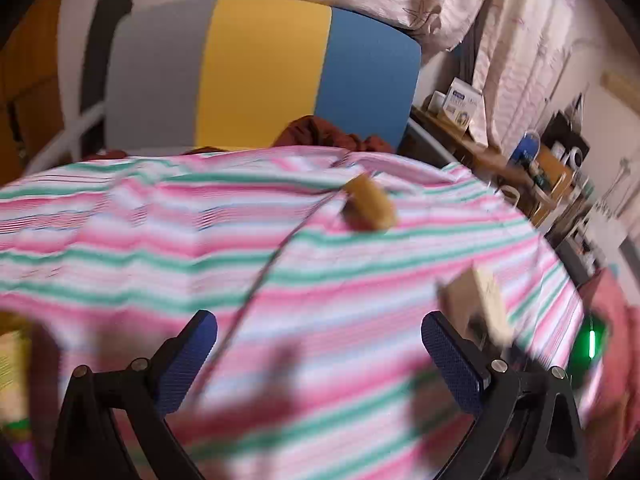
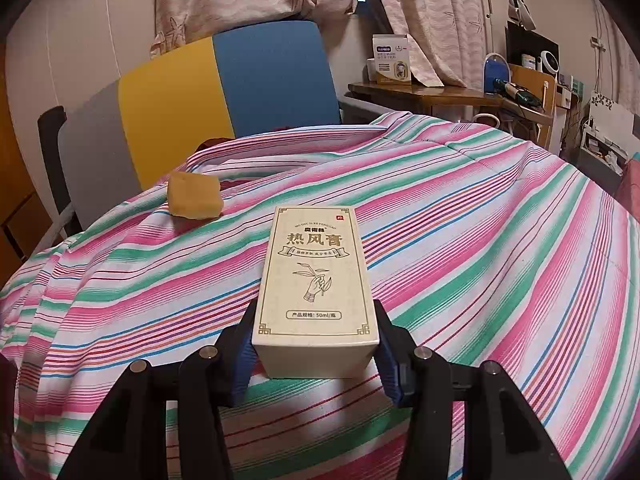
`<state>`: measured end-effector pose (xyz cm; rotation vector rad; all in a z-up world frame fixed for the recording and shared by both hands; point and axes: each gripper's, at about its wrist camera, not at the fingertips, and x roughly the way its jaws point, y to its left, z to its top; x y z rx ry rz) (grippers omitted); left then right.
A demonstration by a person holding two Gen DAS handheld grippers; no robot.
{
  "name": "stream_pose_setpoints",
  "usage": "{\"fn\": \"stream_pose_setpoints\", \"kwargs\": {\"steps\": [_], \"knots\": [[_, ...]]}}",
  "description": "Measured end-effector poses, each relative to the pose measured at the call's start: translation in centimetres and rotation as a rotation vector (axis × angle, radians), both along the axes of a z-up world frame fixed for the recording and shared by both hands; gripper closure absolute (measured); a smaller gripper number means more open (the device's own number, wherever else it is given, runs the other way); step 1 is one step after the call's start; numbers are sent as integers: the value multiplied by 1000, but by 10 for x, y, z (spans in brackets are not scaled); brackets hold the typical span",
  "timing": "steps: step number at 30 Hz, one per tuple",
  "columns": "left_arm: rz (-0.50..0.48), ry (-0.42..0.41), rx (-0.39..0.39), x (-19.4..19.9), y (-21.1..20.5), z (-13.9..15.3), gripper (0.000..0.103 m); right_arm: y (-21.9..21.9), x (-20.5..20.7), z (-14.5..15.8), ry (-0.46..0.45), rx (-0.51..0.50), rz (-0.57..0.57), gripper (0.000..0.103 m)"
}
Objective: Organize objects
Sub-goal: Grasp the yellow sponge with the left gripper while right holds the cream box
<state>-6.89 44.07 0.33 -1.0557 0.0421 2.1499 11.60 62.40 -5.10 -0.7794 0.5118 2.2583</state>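
Observation:
A cream carton with gold print (image 2: 316,280) lies lengthwise on the striped pink, green and white cloth (image 2: 480,240). My right gripper (image 2: 316,322) is shut on its near end, a blue pad pressed against each long side. A yellow-brown block (image 2: 195,200) rests on the cloth further back and to the left. In the blurred left wrist view the same block (image 1: 370,208) sits ahead, and the carton (image 1: 476,304) shows just right of the right finger. My left gripper (image 1: 320,320) is open above the cloth (image 1: 160,240), with nothing between its pads.
A chair with a grey, yellow and blue back (image 2: 224,88) stands behind the cloth, with dark red fabric (image 1: 320,132) on its seat. A wooden side table (image 2: 440,96) with boxes and clutter is at the back right. A blurred yellowish object (image 1: 12,368) is at the left edge.

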Motion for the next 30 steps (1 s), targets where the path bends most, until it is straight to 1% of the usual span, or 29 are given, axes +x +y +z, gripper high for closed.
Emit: {"fn": "stream_pose_setpoints", "kwargs": {"steps": [1,4,7,9,11,13,14,15,16,17,18,19,20,22,26,27,28,30], "knots": [[-2,-15,18,-8,15,-1,0,0,0,-1,-1,0,0,52],[11,-53,38,-32,65,-8,0,4,0,-6,-3,-23,-8,52],[19,-66,13,-49,105,-19,0,9,5,-9,21,-52,-23,51],[29,-46,-19,-54,126,-24,1,10,7,-10,37,-57,-28,51],[17,-23,-49,-59,146,-30,1,10,7,-11,41,-56,-32,51],[17,-32,-59,-66,162,-36,5,10,6,-11,40,-54,-36,51],[13,-34,-56,-70,166,-38,10,10,6,-12,42,-55,-38,51],[6,-32,-64,-72,171,-40,19,10,7,-12,46,-55,-40,51],[-4,-32,-71,-73,175,-43,26,10,7,-12,47,-55,-43,51],[-13,-43,-75,-76,178,-46,45,11,6,-13,45,-59,-44,51],[-23,-52,-81,-77,179,-50,61,12,6,-14,42,-64,-44,51],[-34,-54,-84,-78,179,-53,64,13,6,-15,41,-67,-45,51],[-42,-48,-77,-77,178,-54,65,13,6,-15,42,-68,-47,51],[-59,0,-75,-68,172,-56,67,13,6,-16,47,-68,-48,51],[-94,155,-143,-44,160,-61,68,15,8,-15,53,-71,-49,51],[-105,182,-159,-37,155,-63,69,15,8,-15,53,-69,-50,51],[-112,185,-160,-34,151,-63,70,15,8,-15,51,-68,-52,51],[-92,183,-135,-29,133,-61,71,13,7,-15,48,-65,-53,51]]}}
